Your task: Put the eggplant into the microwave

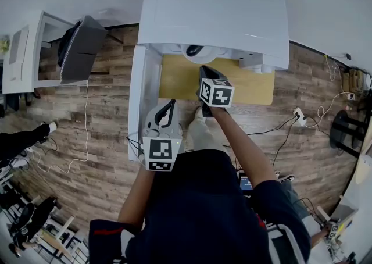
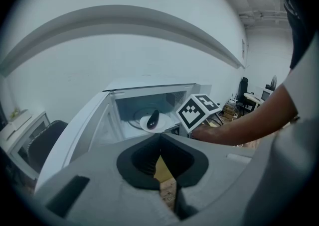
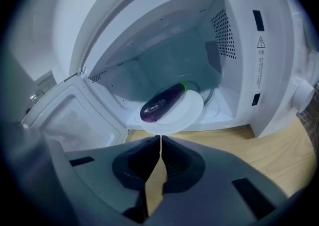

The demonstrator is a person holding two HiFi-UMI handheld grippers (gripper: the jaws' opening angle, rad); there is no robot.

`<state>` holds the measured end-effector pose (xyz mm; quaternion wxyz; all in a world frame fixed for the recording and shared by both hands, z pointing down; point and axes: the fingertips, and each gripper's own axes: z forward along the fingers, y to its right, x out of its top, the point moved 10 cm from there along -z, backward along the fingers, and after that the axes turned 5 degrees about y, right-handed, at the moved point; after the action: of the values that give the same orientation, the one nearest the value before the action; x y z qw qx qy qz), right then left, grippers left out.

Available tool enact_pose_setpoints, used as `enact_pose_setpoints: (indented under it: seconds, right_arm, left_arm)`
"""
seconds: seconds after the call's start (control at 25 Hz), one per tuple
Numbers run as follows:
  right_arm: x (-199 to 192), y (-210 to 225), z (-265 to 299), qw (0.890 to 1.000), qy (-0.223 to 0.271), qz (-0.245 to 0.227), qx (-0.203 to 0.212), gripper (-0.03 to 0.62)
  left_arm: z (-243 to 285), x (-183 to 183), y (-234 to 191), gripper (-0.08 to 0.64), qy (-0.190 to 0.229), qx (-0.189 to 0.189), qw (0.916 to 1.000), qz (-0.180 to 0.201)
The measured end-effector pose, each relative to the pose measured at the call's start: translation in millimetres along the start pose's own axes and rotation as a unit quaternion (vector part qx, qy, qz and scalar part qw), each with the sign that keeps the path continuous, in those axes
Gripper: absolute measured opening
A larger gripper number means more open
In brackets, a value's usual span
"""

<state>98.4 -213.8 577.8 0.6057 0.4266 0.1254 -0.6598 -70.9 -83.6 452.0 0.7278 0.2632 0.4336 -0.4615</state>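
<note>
- Purple eggplant (image 3: pixel 162 103) lies on a white plate (image 3: pixel 188 115) in the mouth of the open microwave (image 3: pixel 259 65). The near rim of the plate hangs over the front sill, so I judge that the load is not fully inside.
- Right gripper (image 3: pixel 160 139) has its jaws pressed together with nothing between them. The tips are just before the plate rim, and I cannot tell if they touch it.
- Left gripper (image 2: pixel 160 138) is also closed and empty, held back from the opening, beside the open door (image 2: pixel 75 130).
- Step in hand, as I read it: to slide the plate deeper with the closed tips. It is better to push low on the rim, straight to the back and slowly, because the eggplant is round and may roll off if the plate jerks or tips on the sill.
- After that the door needs a free way, so both grippers should be out of its path.
- Head view shows both arms, the wooden table (image 1: pixel 256 85) and the door swung to the left, but the microwave top hides nearly all of the cavity.
- Right gripper view alone shows the cavity walls and the green stem end pointing to the back.
- Left gripper view shows from the side the marker cube (image 2: pixel 199 109) of the right gripper before the opening.
</note>
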Motion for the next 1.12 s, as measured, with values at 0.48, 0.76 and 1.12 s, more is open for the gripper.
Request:
enact_pose_setpoints:
  seconds: [0.48,0.76,1.12]
  right_arm:
    - [-4,-3,15,1.0,-0.008,-0.018,-0.006,0.018]
    - [1,-5,20,1.0,-0.008,-0.018,-0.007,0.018]
    - [13,3,31,1.0,-0.005,-0.016,-0.01,0.018]
  left_arm:
    - [-3,-10,-7,0.015,-0.012,0.009,0.9999,-0.008]
    - [-4,-10,-9,0.015,-0.014,0.011,0.9998,-0.011]
    - [-1,-13,-13,0.015,-0.019,0.012,0.9996,-0.018]
